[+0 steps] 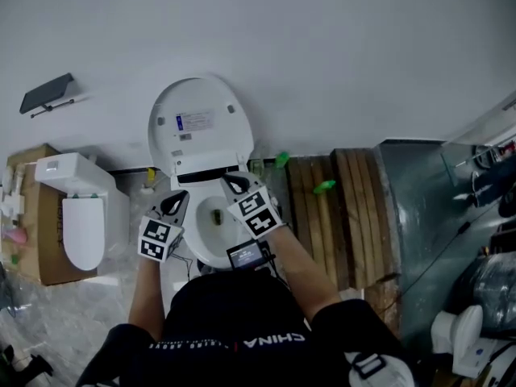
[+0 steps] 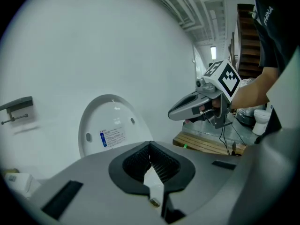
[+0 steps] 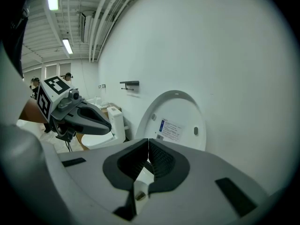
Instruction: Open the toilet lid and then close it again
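Now the toilet lid [image 1: 197, 123] stands raised, leaning upright against the white wall [image 1: 339, 47], with its inner face and printed label turned toward the person. It is ahead of both sets of jaws and apart from them; neither touches it. Beneath the jaws is the open toilet bowl [image 1: 205, 252].

The left gripper [image 1: 172, 206] has its jaws closed together with nothing between them, and the lid shows beyond their tips, a little to the left. The right gripper [image 1: 235, 185] is likewise closed and empty, with the lid beyond its tips and slightly to the right. Both grippers hover side by side over the bowl, near each other but apart.

Left of the left jaws stand a second toilet [image 1: 85, 216] and a cardboard box [image 1: 44, 248], with a dark shelf [image 1: 48, 93] on the wall above them. Right of the right jaws lies a wooden pallet [image 1: 355, 208].
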Demonstrator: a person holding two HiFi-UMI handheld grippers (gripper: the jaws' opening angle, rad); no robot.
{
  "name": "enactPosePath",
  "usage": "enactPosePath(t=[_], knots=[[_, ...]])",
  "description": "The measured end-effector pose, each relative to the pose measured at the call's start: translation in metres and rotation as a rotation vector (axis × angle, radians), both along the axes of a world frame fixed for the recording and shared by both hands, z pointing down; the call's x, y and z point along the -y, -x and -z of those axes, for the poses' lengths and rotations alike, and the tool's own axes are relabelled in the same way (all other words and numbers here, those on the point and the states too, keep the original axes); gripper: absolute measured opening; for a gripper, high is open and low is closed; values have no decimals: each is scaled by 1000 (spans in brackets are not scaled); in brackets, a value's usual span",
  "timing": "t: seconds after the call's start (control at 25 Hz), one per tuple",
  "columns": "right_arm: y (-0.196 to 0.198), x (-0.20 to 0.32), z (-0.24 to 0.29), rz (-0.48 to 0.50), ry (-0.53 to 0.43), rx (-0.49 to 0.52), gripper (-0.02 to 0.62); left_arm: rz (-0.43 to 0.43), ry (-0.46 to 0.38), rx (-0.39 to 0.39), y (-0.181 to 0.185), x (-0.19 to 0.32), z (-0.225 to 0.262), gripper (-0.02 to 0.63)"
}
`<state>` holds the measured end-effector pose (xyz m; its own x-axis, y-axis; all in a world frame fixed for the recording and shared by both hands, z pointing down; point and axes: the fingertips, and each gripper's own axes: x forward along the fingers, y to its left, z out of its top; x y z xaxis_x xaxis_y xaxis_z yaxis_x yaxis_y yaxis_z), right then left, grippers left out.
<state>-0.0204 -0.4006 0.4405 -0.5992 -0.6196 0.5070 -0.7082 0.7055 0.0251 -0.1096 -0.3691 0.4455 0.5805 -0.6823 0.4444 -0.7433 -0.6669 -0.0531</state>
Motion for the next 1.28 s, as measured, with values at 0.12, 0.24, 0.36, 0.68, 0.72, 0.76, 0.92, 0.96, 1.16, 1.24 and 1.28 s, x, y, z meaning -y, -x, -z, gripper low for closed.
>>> enactPosePath(t=[0.12,0.24,0.36,0.68,0.72,0.76,0.92,0.96,1.16,1.24,1.28], knots=[[1,3,1,15,-5,7,14,7,-4,11,-1,3,0,11],[1,2,-2,24,3,5,15,14,-3,15,0,6,0,11],[2,3,-2,33,1,3,14,13,-4,21,0,8,0,11],[10,8,-5,88,-30,-45,15,0,-11,37,-3,16,1,9],[12,11,-5,105,-39,-52,15,-7,-17,47,-3,20,3,11],[15,16,-3,122,-47,-59,15,-18,-26,56,-3,25,5,11],[19,51,12,150,-86,-88,15,-64,-74,68,-4,55,26,11],[20,62,18,153,-97,-89,15,-68,-90,80,-3,64,33,11],[25,121,46,166,-158,-81,15,-110,-174,178,-3,114,62,11],[30,146,57,181,-177,-80,16,-128,-204,210,-4,137,74,12],[32,158,63,189,-187,-80,17,-129,-217,216,-4,150,81,12]])
